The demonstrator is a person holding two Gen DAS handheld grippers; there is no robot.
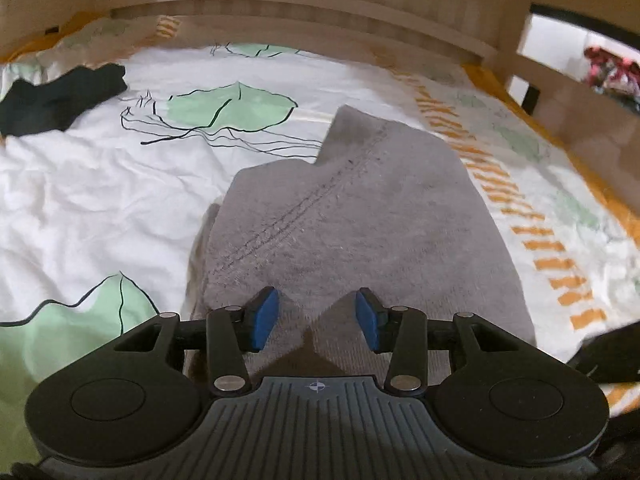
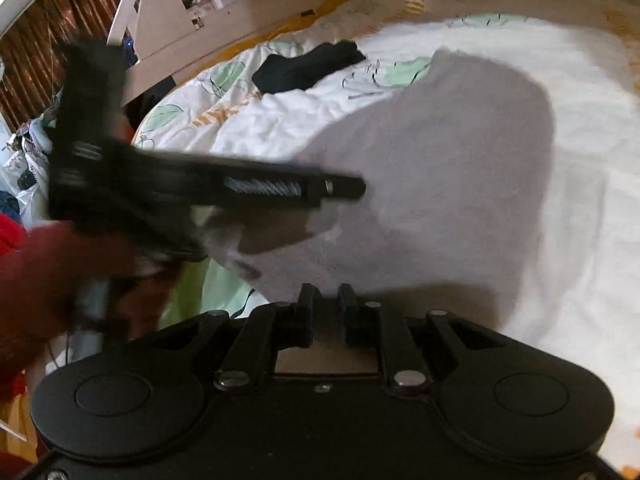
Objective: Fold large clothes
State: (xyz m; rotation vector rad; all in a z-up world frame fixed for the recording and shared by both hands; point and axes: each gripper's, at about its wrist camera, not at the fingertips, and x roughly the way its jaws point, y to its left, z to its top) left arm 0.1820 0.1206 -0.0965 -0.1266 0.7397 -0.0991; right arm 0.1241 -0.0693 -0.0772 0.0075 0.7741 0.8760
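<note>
Grey fleece garment (image 1: 360, 208) is lying spread out on the bed, on top of a white duvet cover (image 1: 100, 184) printed with green leaf shapes and an orange dashed stripe along one side. From the left wrist view you can see a stitched seam running diagonally across the fabric and a stepped edge at the far end, so it looks partly folded, though I can't tell which piece of clothing it actually is.

Left gripper (image 1: 316, 316) sits right over the near end of the grey fabric with its blue pads (image 1: 266, 316) standing apart. Cloth shows in the gap between them, but the pads aren't pressing on anything as far as I can see.

Right gripper (image 2: 324, 312) is at the near edge of the same garment (image 2: 440, 152). Its black fingers are drawn close together with only a narrow slot left, and grey fabric shows in that slot. Whether the pads really bite the cloth, I can't tell, it's dark down there.

In the right wrist view the left gripper (image 2: 344, 188) also shows up from the side, blurred, held by a hand in a dark red sleeve (image 2: 48, 280).

Farther back on the duvet there's a black garment (image 1: 60, 100), well apart from the grey one. A wooden headboard (image 1: 320, 12) runs behind the bed.
</note>
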